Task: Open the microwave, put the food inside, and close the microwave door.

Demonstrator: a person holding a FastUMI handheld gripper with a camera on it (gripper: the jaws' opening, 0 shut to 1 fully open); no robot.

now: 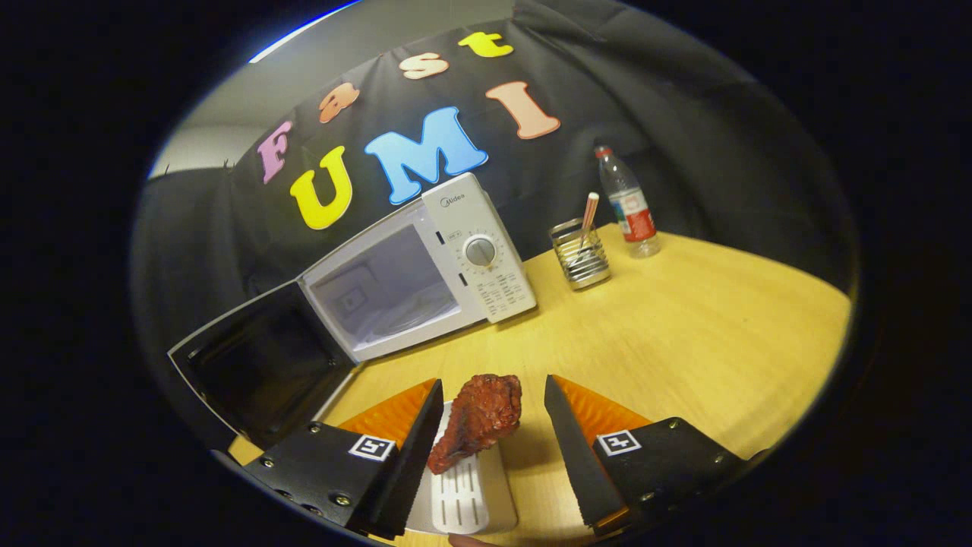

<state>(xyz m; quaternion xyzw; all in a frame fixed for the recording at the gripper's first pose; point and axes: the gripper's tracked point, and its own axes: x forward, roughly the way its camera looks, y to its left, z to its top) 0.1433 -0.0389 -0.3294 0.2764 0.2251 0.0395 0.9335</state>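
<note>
gripper view, progress: white microwave (425,266) stands with its dark door (258,365) swung open, cavity empty; loading and closing left.
gripper view, food: reddish-brown chicken drumstick (477,420) on a white slotted tray (463,486), on the wooden table (683,342).
gripper view, gripper (492,422): fingers spread, drumstick between them untouched; microwave at 11 o'clock beyond.

Glossy plastic microwave (425,258), matt wood-grain table (683,327), wire-mesh metal holder (580,258).

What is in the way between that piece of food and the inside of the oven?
Nothing visible. The food lies on a white tray between the open gripper fingers, untouched by either. The microwave stands beyond it with its door swung wide, and only bare table lies between.
</note>
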